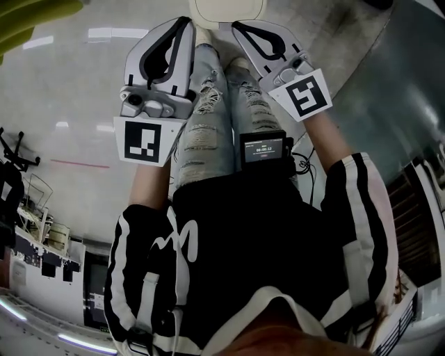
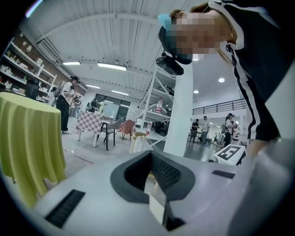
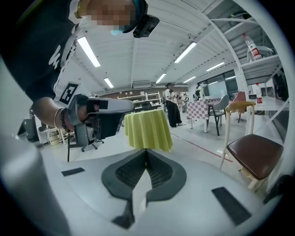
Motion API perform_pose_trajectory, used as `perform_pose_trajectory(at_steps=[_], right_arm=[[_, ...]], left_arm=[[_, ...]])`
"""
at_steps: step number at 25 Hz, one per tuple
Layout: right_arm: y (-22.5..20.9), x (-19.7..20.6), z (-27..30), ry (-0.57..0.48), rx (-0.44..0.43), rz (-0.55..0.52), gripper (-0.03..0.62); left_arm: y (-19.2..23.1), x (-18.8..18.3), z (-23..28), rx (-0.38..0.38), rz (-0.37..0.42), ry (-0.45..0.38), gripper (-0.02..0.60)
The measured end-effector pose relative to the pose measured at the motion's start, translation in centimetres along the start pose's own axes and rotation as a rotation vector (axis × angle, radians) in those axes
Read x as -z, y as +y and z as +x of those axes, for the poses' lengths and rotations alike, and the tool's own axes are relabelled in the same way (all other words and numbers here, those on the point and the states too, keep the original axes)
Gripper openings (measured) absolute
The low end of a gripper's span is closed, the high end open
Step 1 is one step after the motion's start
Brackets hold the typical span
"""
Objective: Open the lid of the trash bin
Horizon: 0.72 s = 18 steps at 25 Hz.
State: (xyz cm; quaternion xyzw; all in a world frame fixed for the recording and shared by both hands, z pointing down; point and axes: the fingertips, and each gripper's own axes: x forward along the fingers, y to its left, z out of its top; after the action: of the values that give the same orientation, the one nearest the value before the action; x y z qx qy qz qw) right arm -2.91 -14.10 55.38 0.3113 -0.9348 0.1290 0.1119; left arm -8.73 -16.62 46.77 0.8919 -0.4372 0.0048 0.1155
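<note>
Bin: we see only a cream, rounded slice of it at the top edge of the head view, on the floor just past the person's feet and between the two gripper tips. We take that slice for the lid, seen from above. Neither gripper view shows it; both look out into the room.

Left gripper: jaws pressed together, nothing in them. Right gripper: the same, pads meeting along one line, empty. Both are held low in front of the legs, tips toward the bin, not touching it as far as we can tell.

Risks, as we judge them:
- With the jaws together neither can take the lid's edge. They must spread first, or they will only push.
- The hinge side is not visible, so a lift at the wrong edge would go nowhere or drag the bin.
- The bin looks light. An off-centre push could slide or tip it.
- It is nearly out of frame, so aiming is poor.

Orientation: the top faces up toward the camera. The visible part runs left-right across the frame, but it is too cropped to call the long axis or the front.
</note>
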Motion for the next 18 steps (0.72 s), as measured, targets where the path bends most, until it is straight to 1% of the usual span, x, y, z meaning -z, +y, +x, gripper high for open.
perform_pose_trajectory(at_steps=[3,6,8,15,18], right_arm=[[-0.1,1.6,0.5,0.035,-0.016,-0.032,0.011],[0.1,3.9,1.1,0.104,-0.028,-0.100,0.011],[0.4,5.4,1.3,0.140,-0.035,-0.126,0.011],[0.8,8.6,1.9,0.205,-0.047,-0.125,0.011],[0.8,10.7,2.4,0.239,-0.060,-0.140,0.011]], left_arm=[[0.2,0.3,-0.1,-0.009,-0.007,0.011,0.008],[0.6,0.4,-0.1,-0.018,-0.011,0.013,0.008],[0.6,0.4,-0.2,-0.021,-0.014,0.016,0.008],[1.2,1.3,-0.5,-0.036,-0.022,0.037,0.008],[1.5,1.6,-0.7,-0.047,-0.026,0.039,0.008]])
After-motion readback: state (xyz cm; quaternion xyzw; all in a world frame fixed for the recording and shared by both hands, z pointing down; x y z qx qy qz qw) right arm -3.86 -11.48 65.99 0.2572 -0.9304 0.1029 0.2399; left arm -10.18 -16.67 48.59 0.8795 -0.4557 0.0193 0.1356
